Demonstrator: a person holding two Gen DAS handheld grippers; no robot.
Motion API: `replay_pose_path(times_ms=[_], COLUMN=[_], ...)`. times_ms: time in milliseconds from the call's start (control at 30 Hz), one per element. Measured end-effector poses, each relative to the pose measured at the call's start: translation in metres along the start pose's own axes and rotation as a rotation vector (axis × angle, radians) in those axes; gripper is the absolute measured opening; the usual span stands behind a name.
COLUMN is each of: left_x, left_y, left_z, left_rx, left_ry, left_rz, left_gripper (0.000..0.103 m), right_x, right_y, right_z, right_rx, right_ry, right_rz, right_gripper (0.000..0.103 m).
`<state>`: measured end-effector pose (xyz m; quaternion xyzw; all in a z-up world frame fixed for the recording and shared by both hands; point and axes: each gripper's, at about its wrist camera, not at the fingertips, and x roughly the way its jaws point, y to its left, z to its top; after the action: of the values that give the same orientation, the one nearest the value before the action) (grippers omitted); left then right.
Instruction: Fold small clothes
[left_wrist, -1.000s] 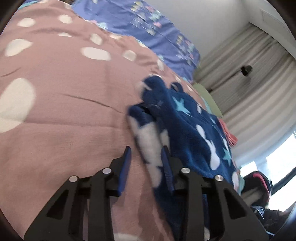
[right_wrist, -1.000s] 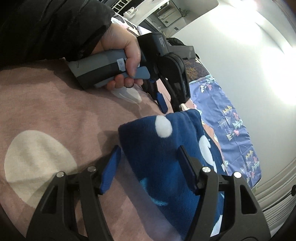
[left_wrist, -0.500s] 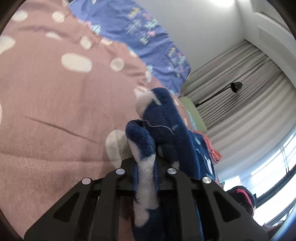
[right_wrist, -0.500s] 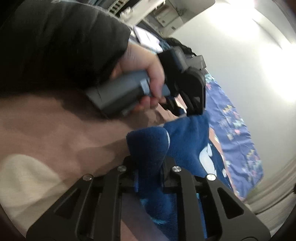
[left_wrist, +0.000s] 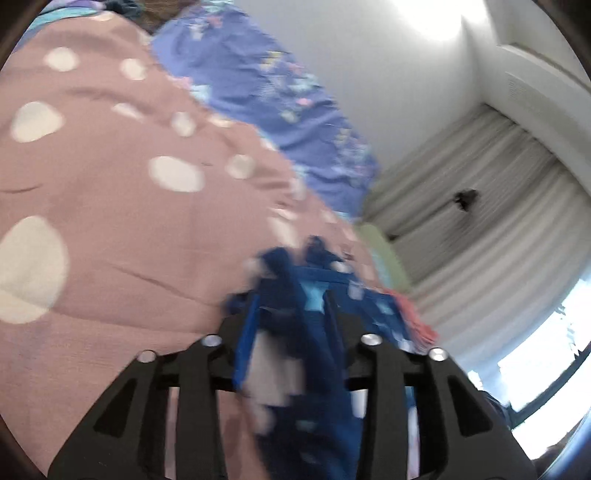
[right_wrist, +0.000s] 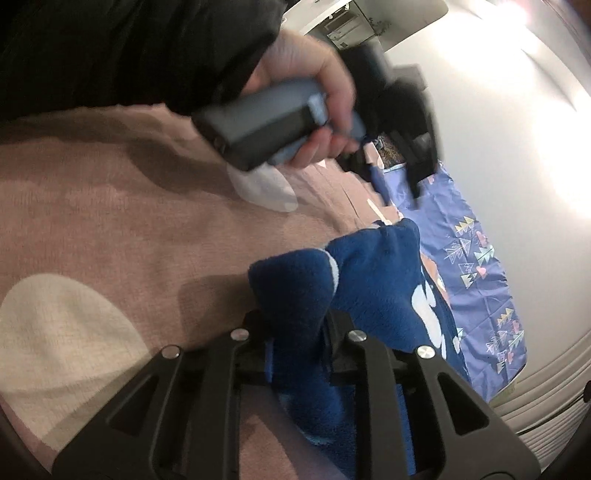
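A dark blue fleece garment (left_wrist: 284, 266) with white patches and pale stars lies on the pink spotted bedspread (left_wrist: 129, 221). My left gripper (left_wrist: 291, 299) has its jaws opening, and the blurred fleece shows through the gap below them. In the right wrist view the left gripper (right_wrist: 399, 184) hangs above the garment's far corner with nothing between its fingers, held by a person's hand (right_wrist: 317, 74). My right gripper (right_wrist: 299, 321) pinches a raised fold of the garment (right_wrist: 384, 273); its jaws are easing open slightly, but the pads still press the fleece.
A purple-blue patterned sheet (left_wrist: 258, 85) covers the bed's far side next to a white wall. Striped curtains (left_wrist: 480, 221) and a bright window stand to the right. A coral cloth (left_wrist: 417, 317) and a pale green item (left_wrist: 384, 254) lie past the garment. A black sleeve (right_wrist: 129, 48) fills the upper left.
Both grippers closed on folds of the fleece. The left one has since opened, let go and risen; the right one keeps its fold.
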<state>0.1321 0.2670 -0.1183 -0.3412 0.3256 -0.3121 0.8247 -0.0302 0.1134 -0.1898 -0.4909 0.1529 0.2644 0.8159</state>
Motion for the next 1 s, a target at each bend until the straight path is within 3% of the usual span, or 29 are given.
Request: replay_pose_path(times_ms=[33,167,200,233,333,400,467,500,567,733,833,900,933,1000], left_x=[0.002,0.046,0.056,0.06,0.049,0.049,0.065,0.07,0.059,0.042,0.02,0.02,0.025,0.047], left_y=[-0.003,-0.013,-0.012,-0.012,-0.014,-0.008,0.014,0.025,0.03,0.0,-0.028,-0.042,-0.047,-0.048], left_z=[-0.001,-0.006,-0.004,-0.002,0.012,0.016,0.009,0.002,0.002,0.007,0.005,0.003,-0.001,-0.016], left_rx=[0.013,0.061,0.06,0.063,0.048,0.086,0.087,0.065,0.03,0.153,0.185,0.226,0.251,0.321], left_ry=[0.03,0.156,0.162,0.156,0.052,0.039,0.119,0.144,0.097,0.069,0.012,0.026,0.054,0.153], left_rz=[-0.015,0.087,0.099,0.097,0.053,0.141,0.233,0.241,0.192,0.328,0.245,0.189,0.189,0.26], left_gripper=[0.057,0.057,0.042,0.012,0.01,0.01,0.01,0.01,0.01,0.03,0.047,0.047,0.047,0.047], right_x=[0.0,-0.004,-0.005,-0.005,-0.015,-0.018,-0.011,-0.008,-0.007,-0.006,-0.007,-0.005,-0.006,-0.007], right_y=[0.001,0.007,0.008,0.008,0.004,0.002,0.01,0.015,0.023,0.019,0.02,0.015,0.019,0.02], right_z=[0.0,0.0,0.0,0.0,0.002,0.004,0.002,0.002,0.002,0.0,-0.001,-0.003,-0.003,-0.002], right_rx=[-0.001,0.001,0.0,0.001,0.027,0.063,0.038,0.018,-0.01,0.003,-0.001,0.0,-0.001,-0.003], right_ry=[0.0,0.0,-0.001,-0.002,-0.032,-0.032,-0.005,0.005,0.006,0.006,0.003,0.003,-0.012,-0.012], right_rz=[-0.002,-0.005,-0.008,-0.011,-0.021,0.0,0.011,0.001,-0.034,-0.03,-0.043,-0.041,-0.035,-0.037], right_gripper=[0.02,0.02,0.02,0.019,0.017,0.017,0.017,0.017,0.018,0.019,0.019,0.019,0.019,0.019])
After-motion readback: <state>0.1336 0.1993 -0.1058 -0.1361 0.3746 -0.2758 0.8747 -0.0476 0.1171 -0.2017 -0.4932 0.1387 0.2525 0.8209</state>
